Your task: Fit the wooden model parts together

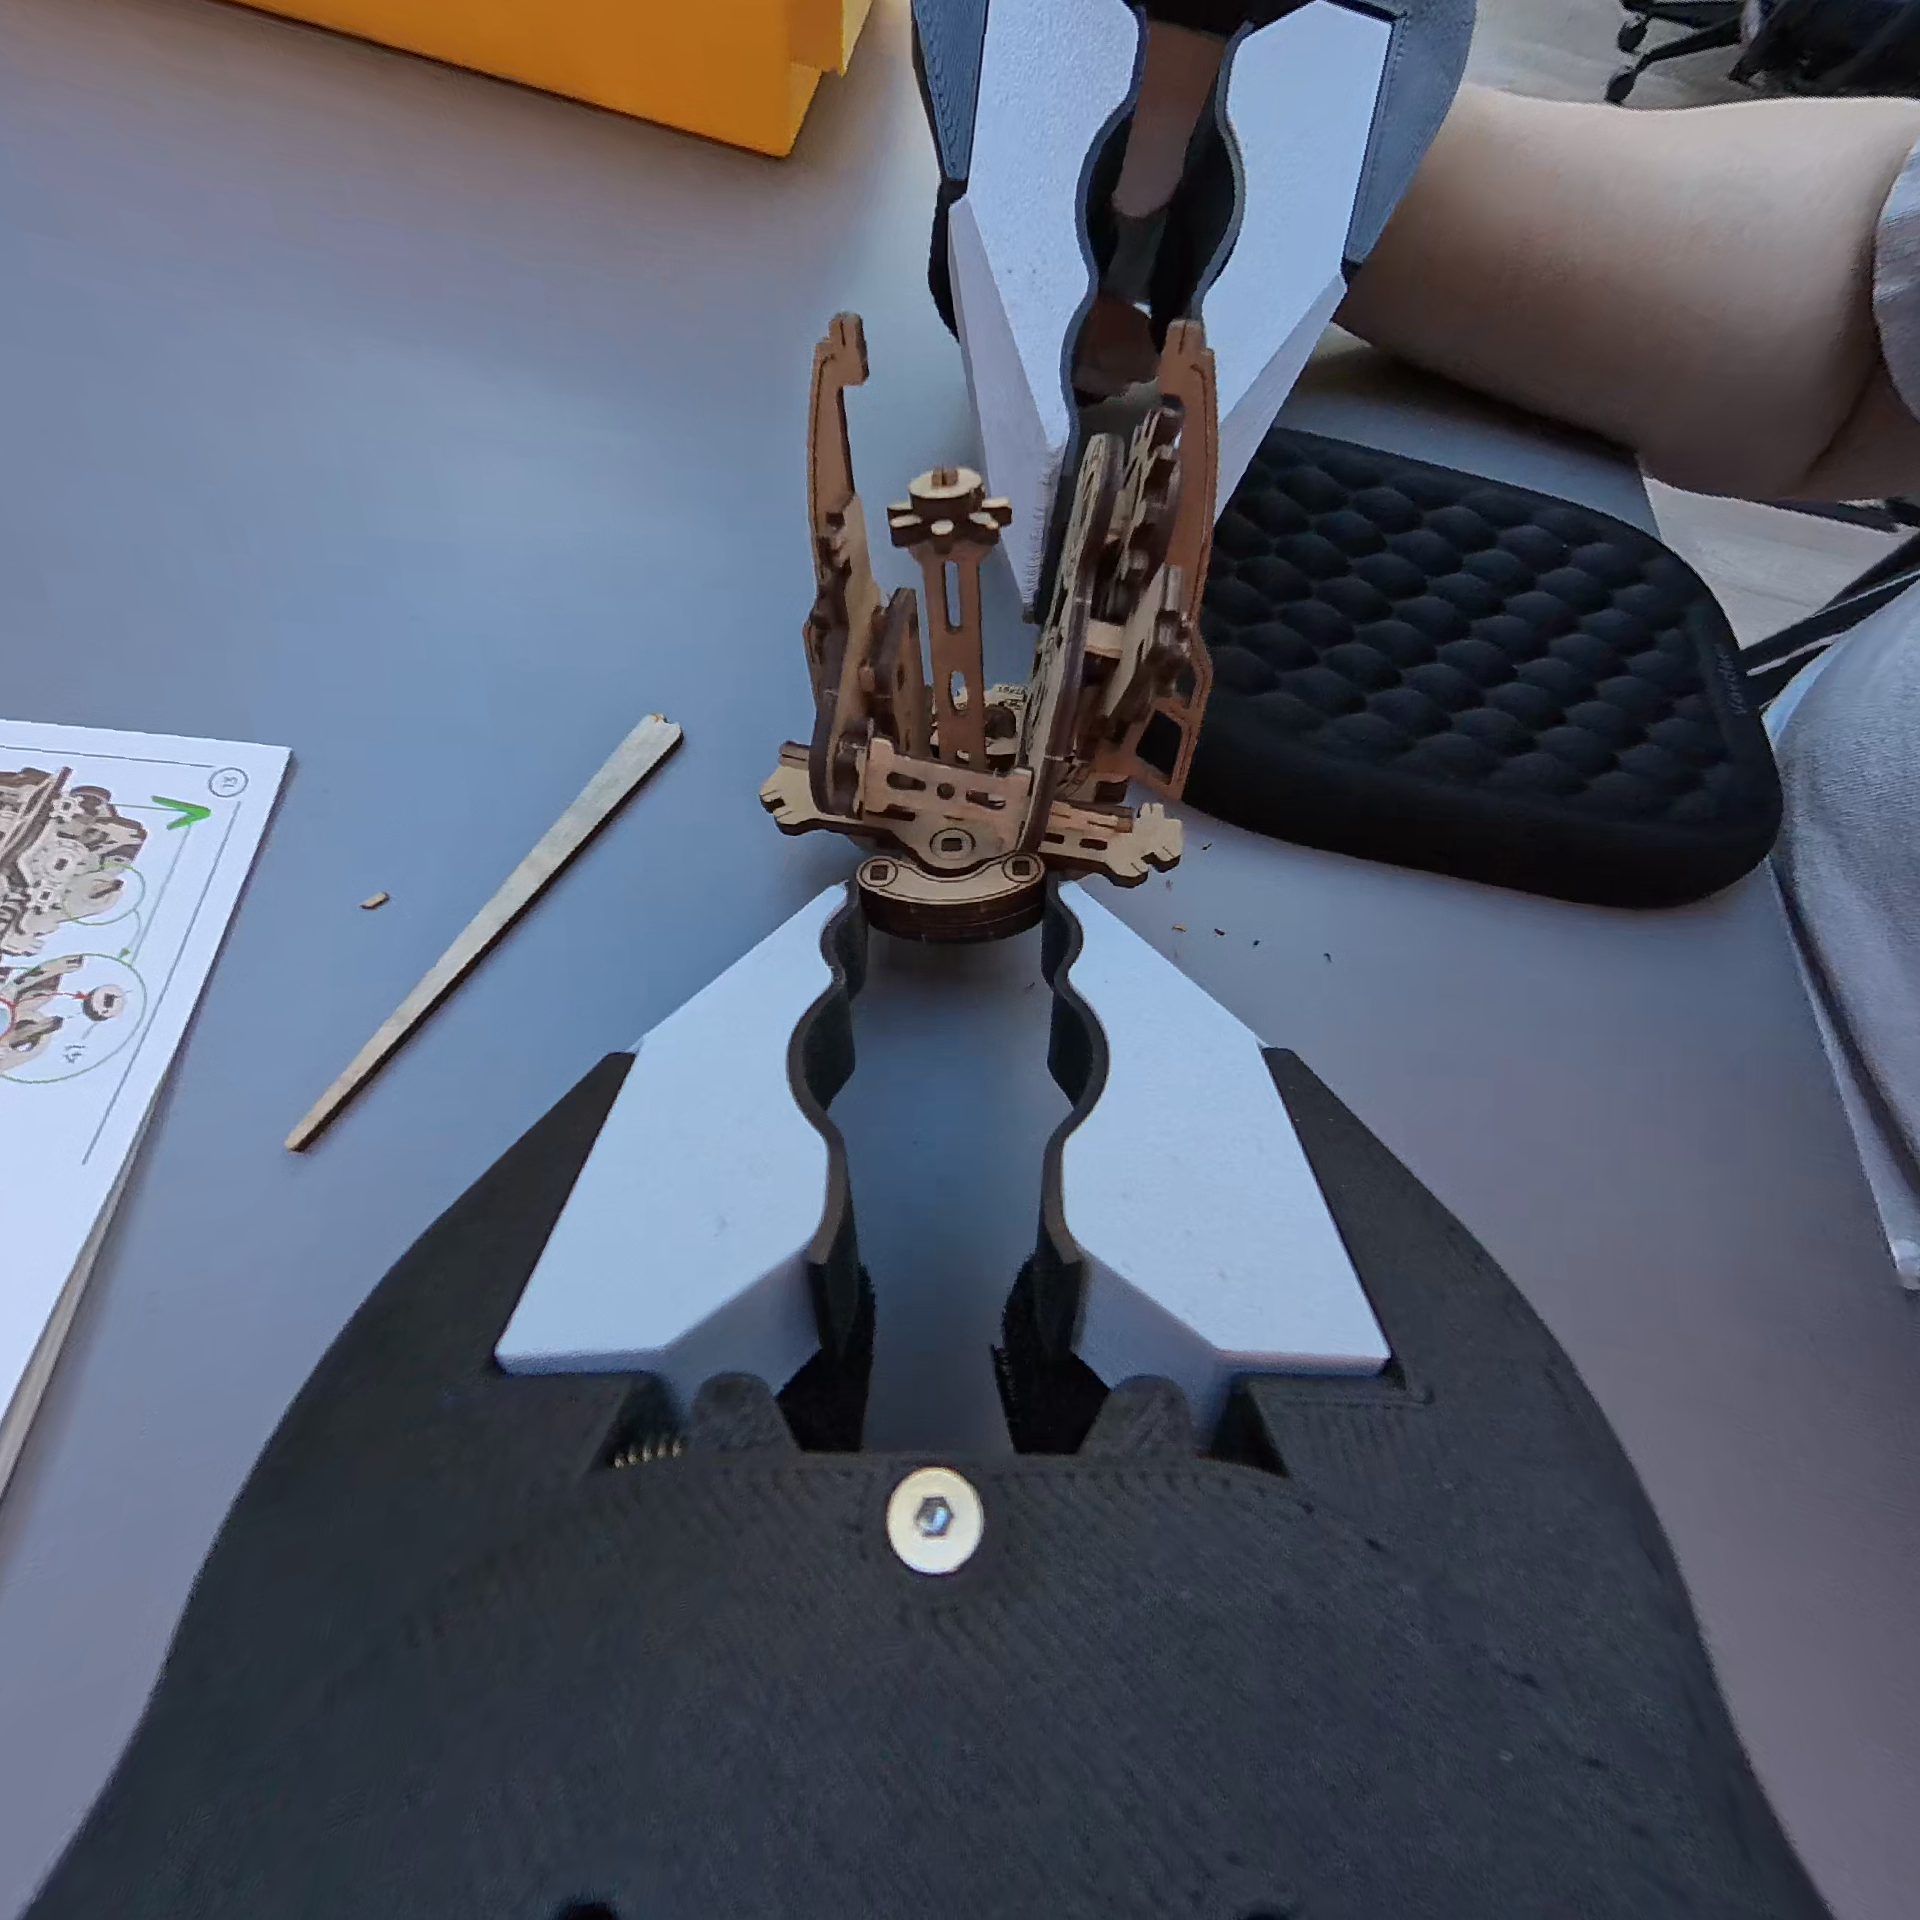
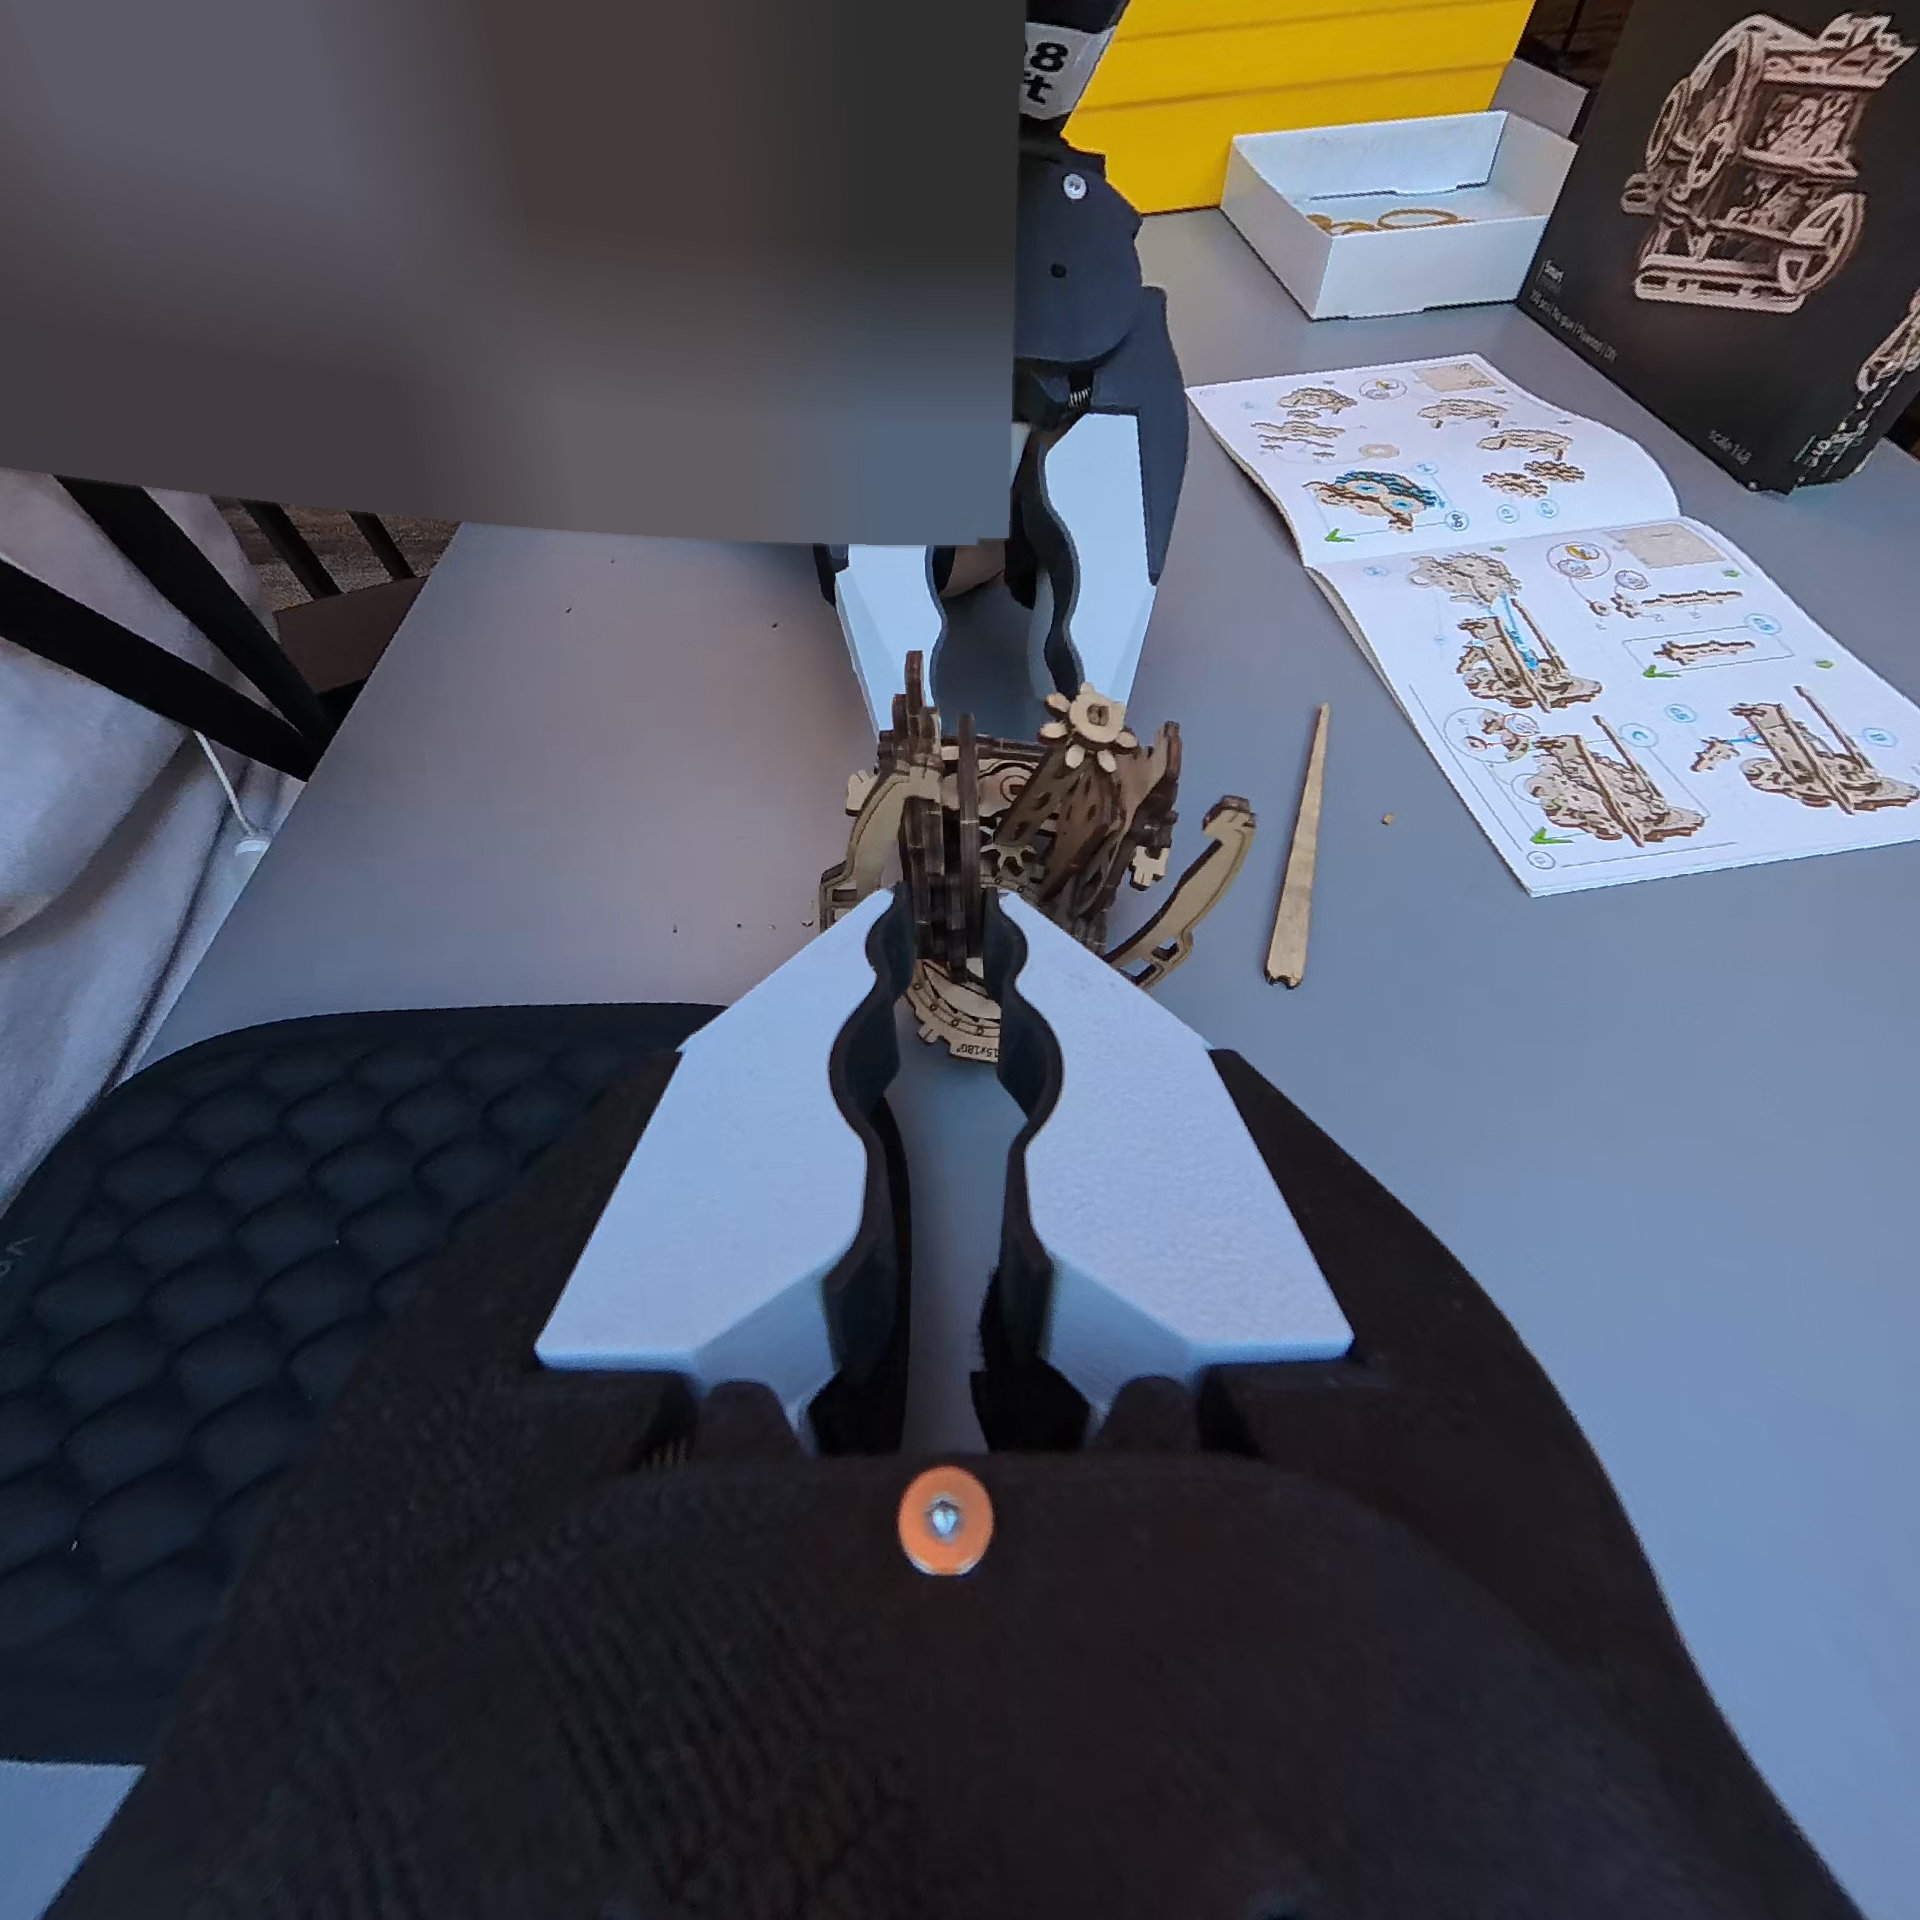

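Observation:
A half-built wooden model with gears and curved side arms stands on the grey table. My left gripper is shut on the model's round base disc at table level. My right gripper is shut on an upright stack of gear wheels on one side of the model. In the left wrist view the right gripper comes down from above. In the right wrist view the left gripper shows behind the model.
A loose wooden stick lies beside the model, with an open instruction booklet past it. A yellow box, a white tray and a black kit box stand farther back. A black padded cushion and a person's arm are opposite. Across from one pair of fingers to the other is roughly 5 cm.

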`<state>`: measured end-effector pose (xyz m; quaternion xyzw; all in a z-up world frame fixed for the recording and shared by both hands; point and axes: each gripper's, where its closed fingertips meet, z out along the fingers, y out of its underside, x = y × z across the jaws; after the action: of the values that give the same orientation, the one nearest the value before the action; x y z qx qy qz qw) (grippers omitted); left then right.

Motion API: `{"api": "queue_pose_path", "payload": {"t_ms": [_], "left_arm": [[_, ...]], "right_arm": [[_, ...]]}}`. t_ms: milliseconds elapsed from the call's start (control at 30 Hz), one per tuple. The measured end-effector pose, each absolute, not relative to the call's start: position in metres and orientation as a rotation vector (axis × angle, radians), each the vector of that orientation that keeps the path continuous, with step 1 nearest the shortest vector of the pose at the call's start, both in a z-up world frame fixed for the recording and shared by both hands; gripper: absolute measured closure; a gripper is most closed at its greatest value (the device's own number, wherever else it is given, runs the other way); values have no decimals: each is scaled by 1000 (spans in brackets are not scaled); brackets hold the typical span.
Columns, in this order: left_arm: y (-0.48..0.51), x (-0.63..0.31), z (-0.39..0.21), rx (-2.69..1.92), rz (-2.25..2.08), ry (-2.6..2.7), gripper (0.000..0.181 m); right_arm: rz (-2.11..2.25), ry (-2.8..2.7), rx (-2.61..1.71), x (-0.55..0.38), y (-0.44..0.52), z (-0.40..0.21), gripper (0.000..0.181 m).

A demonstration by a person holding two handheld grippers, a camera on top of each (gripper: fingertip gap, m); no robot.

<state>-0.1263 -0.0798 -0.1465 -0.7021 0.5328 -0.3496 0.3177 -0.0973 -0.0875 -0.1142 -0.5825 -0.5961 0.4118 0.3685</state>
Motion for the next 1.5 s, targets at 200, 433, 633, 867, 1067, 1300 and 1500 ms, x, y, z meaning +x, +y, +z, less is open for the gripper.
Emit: {"api": "queue_pose_path", "payload": {"t_ms": [200, 433, 633, 867, 1067, 1300, 1500], "left_arm": [[-81, -129, -150, -1854, -867, 1404, 149], [-79, -129, -148, -1905, -920, 1335, 149], [-79, -129, -145, -1992, -1057, 1247, 149], [-79, -129, -144, -2058, -1177, 1170, 150], [-79, -128, -142, -2099, -1286, 1090, 149], [-80, -125, -138, -2108, -1383, 1042, 149], [-79, -125, -138, -2102, -1394, 1026, 149]], "right_arm": [[1094, -1536, -1509, -101, -90, -118, 170], [1155, -1477, -1551, -100, -85, -115, 170], [1332, -1371, -1664, -100, -80, -112, 170], [1478, -1262, -1768, -101, -75, -111, 170], [1568, -1169, -1845, -100, -71, -108, 170], [1681, -1070, -1906, -102, -70, -105, 170], [1697, -1019, -1934, -103, -68, -105, 170]]}}
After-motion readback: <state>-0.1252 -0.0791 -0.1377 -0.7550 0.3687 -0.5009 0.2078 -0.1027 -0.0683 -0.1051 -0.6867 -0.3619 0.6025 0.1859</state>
